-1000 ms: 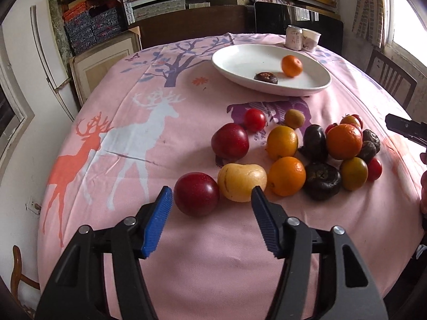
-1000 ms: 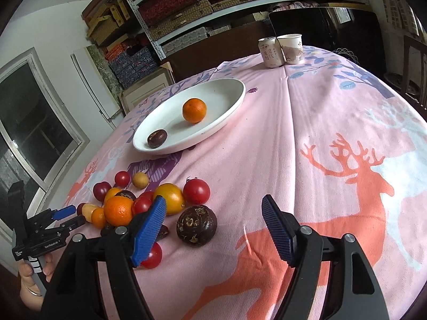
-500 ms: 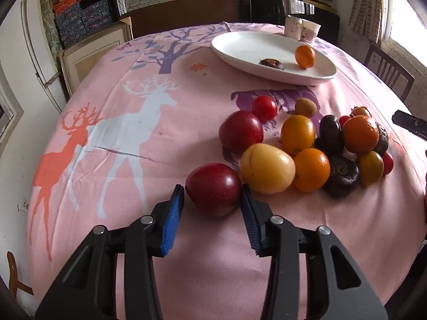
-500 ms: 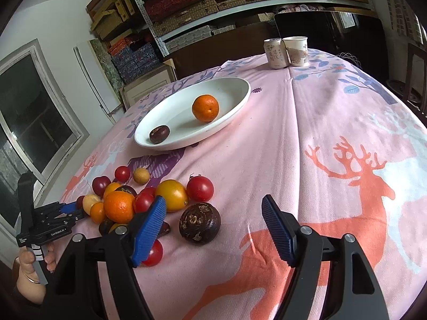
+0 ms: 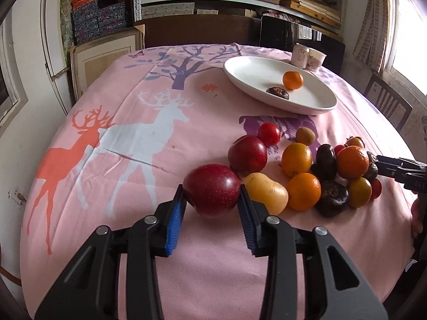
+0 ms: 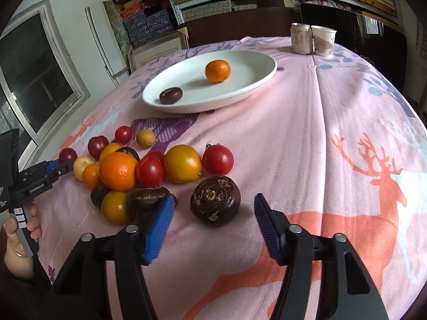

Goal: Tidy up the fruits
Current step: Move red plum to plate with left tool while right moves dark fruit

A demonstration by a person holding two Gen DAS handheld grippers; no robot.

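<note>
The big dark-red round plum point(image 5: 212, 190) sits between the two blue pads of the left gripper point(image 5: 210, 210), and both pads touch its sides, so this gripper is closed on it at the near-left edge of the fruit pile. Just to its right lies a yellow pear-shaped fruit point(image 5: 267, 193), touching the right pad, and behind it a second red plum point(image 5: 247, 154). To the left of the held plum the pink tablecloth with deer prints point(image 5: 128, 144) is free up to the table edge. The white oval plate point(image 5: 248, 66) stands well apart at the far side, with one small orange mandarin point(image 5: 292, 80) and one dark brown fruit point(image 5: 277, 92) in it. The right gripper point(image 6: 210, 226) is wide open and holds nothing; a dark brown knobby round fruit point(image 6: 215, 200) lies just before its fingers, with open cloth on its right.
</note>
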